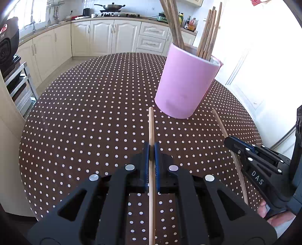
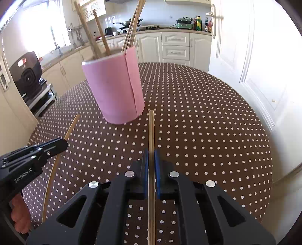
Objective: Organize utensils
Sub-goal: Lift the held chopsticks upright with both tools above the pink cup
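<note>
A pink cylindrical holder (image 1: 186,83) (image 2: 115,86) stands on the round polka-dot table (image 1: 94,113) (image 2: 207,122) with several wooden chopsticks (image 1: 207,34) (image 2: 100,34) leaning in it. My left gripper (image 1: 151,148) is shut on a single wooden chopstick (image 1: 151,128) that points toward the holder's base. My right gripper (image 2: 151,152) is shut on another chopstick (image 2: 151,130), its tip just right of the holder. Each gripper also shows in the other's view, the right gripper (image 1: 234,146) at the right edge, the left gripper (image 2: 60,144) at the left edge, each with its chopstick.
Cream kitchen cabinets (image 1: 113,35) and a counter with a stove and wok (image 1: 113,7) run along the back. A black appliance (image 2: 26,75) sits on a metal rack left of the table. A white door (image 2: 245,56) stands close on the right.
</note>
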Action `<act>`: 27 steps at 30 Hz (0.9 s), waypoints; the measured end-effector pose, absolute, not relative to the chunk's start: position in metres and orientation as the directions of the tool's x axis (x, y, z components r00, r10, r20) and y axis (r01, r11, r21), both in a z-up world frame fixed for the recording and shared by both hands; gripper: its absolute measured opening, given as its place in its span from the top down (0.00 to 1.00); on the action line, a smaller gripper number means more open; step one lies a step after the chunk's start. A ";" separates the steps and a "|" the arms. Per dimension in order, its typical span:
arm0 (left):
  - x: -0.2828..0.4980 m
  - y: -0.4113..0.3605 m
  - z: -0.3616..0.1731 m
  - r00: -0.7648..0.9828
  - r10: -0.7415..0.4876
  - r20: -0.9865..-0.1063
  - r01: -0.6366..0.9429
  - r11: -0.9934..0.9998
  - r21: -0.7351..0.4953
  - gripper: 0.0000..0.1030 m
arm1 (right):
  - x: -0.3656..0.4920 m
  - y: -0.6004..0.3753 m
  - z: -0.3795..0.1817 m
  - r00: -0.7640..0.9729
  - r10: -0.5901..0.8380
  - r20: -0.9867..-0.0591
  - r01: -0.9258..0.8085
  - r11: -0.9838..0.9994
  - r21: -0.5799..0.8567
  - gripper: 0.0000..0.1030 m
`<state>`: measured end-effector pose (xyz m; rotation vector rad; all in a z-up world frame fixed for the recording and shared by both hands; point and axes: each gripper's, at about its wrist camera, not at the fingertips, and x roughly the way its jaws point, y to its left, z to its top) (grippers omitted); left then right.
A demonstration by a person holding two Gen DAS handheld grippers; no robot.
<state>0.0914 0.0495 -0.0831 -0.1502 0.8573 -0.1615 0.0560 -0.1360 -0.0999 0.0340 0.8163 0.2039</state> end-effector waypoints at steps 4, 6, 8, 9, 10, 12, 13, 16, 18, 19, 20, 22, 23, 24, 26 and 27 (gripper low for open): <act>0.084 0.052 -0.075 0.666 -0.208 -0.716 0.085 0.975 -0.204 0.94 | 0.052 -0.148 -0.092 0.709 0.165 -0.686 -0.111 0.986 0.122 0.95; 0.080 0.056 -0.071 0.679 -0.214 -0.702 0.087 0.973 -0.213 0.94 | 0.050 -0.154 -0.088 0.720 0.169 -0.673 -0.097 0.985 0.144 0.95; 0.080 0.059 -0.066 0.690 -0.217 -0.691 0.089 0.972 -0.216 0.94 | 0.048 -0.158 -0.083 0.739 0.156 -0.656 -0.082 0.986 0.142 0.95; 0.080 0.061 -0.064 0.697 -0.216 -0.684 0.088 0.972 -0.217 0.94 | 0.047 -0.160 -0.081 0.745 0.154 -0.649 -0.079 0.987 0.143 0.95; 0.079 0.064 -0.061 0.705 -0.209 -0.678 0.085 0.974 -0.212 0.94 | 0.045 -0.162 -0.078 0.751 0.152 -0.642 -0.075 0.987 0.145 0.95; 0.079 0.066 -0.055 0.715 -0.195 -0.671 0.083 0.977 -0.196 0.94 | 0.044 -0.164 -0.074 0.769 0.134 -0.625 -0.056 0.988 0.142 0.95; 0.079 0.067 -0.052 0.720 -0.191 -0.667 0.078 0.978 -0.195 0.94 | 0.043 -0.165 -0.071 0.775 0.130 -0.619 -0.056 0.989 0.138 0.95; 0.080 0.072 -0.046 0.732 -0.188 -0.655 0.074 0.977 -0.198 0.94 | 0.040 -0.167 -0.065 0.793 0.123 -0.597 -0.047 0.989 0.140 0.95; 0.080 0.074 -0.040 0.745 -0.186 -0.640 0.077 0.978 -0.194 0.94 | 0.039 -0.165 -0.060 0.803 0.119 -0.584 -0.047 0.990 0.136 0.95; 0.081 0.074 -0.038 0.751 -0.184 -0.634 0.078 0.978 -0.191 0.94 | 0.038 -0.164 -0.057 0.808 0.120 -0.577 -0.051 0.990 0.135 0.95; 0.081 0.074 -0.035 0.757 -0.184 -0.628 0.081 0.979 -0.189 0.94 | 0.038 -0.164 -0.055 0.813 0.120 -0.570 -0.052 0.990 0.134 0.95; 0.082 0.074 -0.031 0.765 -0.179 -0.618 0.079 0.979 -0.186 0.94 | 0.040 -0.161 -0.051 0.820 0.124 -0.559 -0.059 0.989 0.133 0.95; 0.083 0.073 -0.029 0.769 -0.180 -0.613 0.081 0.979 -0.186 0.94 | 0.040 -0.162 -0.048 0.822 0.128 -0.555 -0.063 0.989 0.134 0.95; 0.085 0.071 -0.029 0.773 -0.181 -0.608 0.083 0.979 -0.187 0.94 | 0.039 -0.162 -0.046 0.828 0.129 -0.546 -0.064 0.989 0.136 0.95; 0.085 0.070 -0.027 0.784 -0.185 -0.593 0.090 0.978 -0.187 0.94 | 0.041 -0.157 -0.041 0.836 0.132 -0.533 -0.071 0.988 0.135 0.95; 0.084 0.070 -0.023 0.790 -0.185 -0.584 0.092 0.978 -0.186 0.94 | 0.041 -0.156 -0.039 0.840 0.133 -0.527 -0.071 0.988 0.136 0.95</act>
